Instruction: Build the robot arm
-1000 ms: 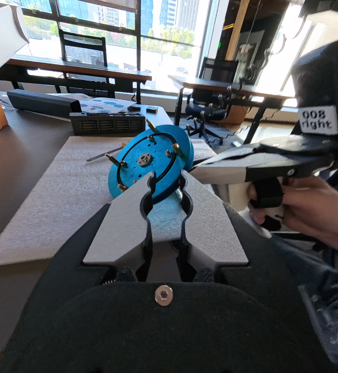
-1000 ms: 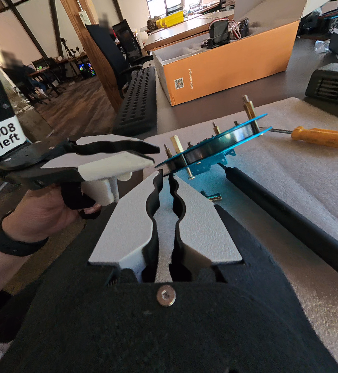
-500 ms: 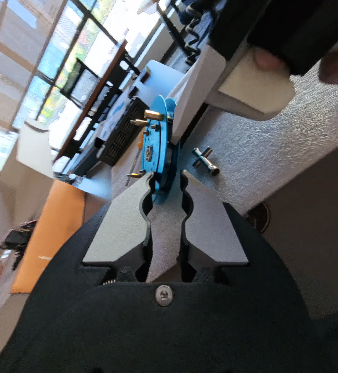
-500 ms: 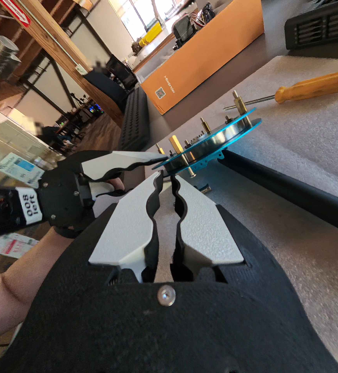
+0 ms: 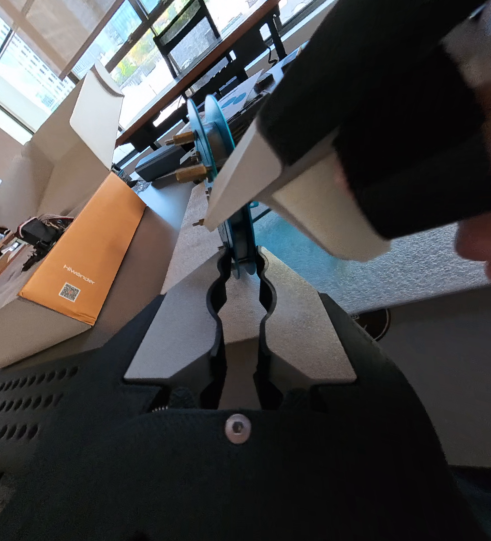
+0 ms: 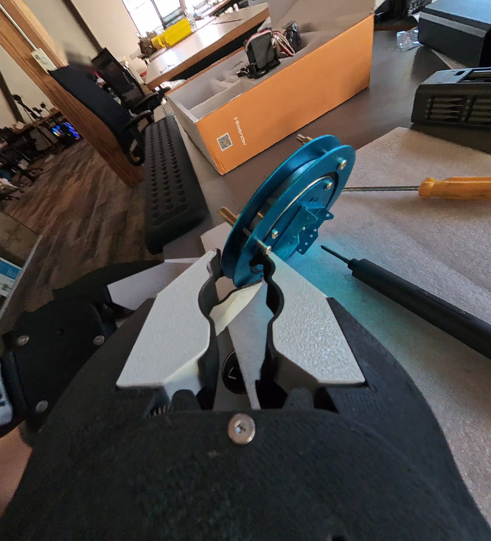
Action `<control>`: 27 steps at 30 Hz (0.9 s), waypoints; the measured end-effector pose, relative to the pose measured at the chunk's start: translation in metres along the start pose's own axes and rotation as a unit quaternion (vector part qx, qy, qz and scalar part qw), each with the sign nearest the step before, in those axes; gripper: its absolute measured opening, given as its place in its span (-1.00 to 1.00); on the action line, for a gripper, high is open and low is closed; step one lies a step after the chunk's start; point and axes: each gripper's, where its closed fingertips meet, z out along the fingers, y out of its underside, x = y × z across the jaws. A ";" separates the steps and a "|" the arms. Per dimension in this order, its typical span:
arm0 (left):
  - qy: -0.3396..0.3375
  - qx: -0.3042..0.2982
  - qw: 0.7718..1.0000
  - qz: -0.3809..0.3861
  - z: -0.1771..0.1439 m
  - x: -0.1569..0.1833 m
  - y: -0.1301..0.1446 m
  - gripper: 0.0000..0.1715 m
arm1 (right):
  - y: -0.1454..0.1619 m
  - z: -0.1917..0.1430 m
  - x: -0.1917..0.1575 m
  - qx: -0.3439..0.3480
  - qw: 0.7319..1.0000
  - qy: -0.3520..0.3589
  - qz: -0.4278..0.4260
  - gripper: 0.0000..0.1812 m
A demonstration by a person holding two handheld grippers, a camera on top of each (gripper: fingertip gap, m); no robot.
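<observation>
We hold the blue disc assembly (image 6: pixel 289 205) on edge above the grey foam mat (image 6: pixel 414 234), left gripper (image 5: pixel 240 257) and right gripper (image 6: pixel 243 263) jaws each narrowly parted and pinching its lower rim, apparently baring its screwed underside.

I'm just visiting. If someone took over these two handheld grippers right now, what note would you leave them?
Left gripper: shut on the lower rim of the blue disc.
Right gripper: shut on the same rim, right beside the left one.
Disc: held up on edge above the foam mat, brass posts pointing away from the right gripper, screw heads facing it.
On the mat: black screwdriver nearest the disc, orange-handled screwdriver behind it.
Off the mat: orange box, black bit case.
</observation>
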 end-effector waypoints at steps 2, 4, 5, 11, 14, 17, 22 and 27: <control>-0.007 -0.005 1.000 -0.006 0.000 0.001 -0.001 -0.82 | 0.000 0.002 0.004 -0.004 1.000 0.023 -0.017 -0.69; -0.010 -0.006 1.000 -0.014 0.001 0.002 -0.002 -0.81 | -0.002 0.001 0.006 -0.001 0.999 0.035 -0.039 -0.71; -0.004 -0.004 1.000 -0.022 0.002 0.004 -0.003 -0.79 | -0.003 -0.001 0.007 0.000 0.998 0.042 -0.053 -0.73; 0.104 0.047 0.985 -0.126 -0.017 0.020 -0.015 -0.69 | -0.005 -0.005 0.011 -0.006 0.986 0.080 -0.145 -0.81; 0.130 0.107 0.967 -0.194 -0.041 -0.005 -0.023 -0.78 | -0.007 -0.004 0.011 0.009 0.984 0.079 -0.161 -0.81; 0.147 0.138 0.953 -0.227 -0.048 -0.033 -0.032 -0.84 | -0.008 -0.002 0.006 0.035 0.983 0.070 -0.166 -0.81; 0.221 0.156 0.910 -0.314 -0.032 -0.049 -0.046 -0.80 | -0.007 0.004 -0.006 0.049 0.980 0.055 -0.184 -0.84; 0.240 0.146 0.889 -0.361 -0.024 -0.048 -0.037 -0.85 | -0.008 0.007 -0.010 0.053 0.980 0.042 -0.185 -0.85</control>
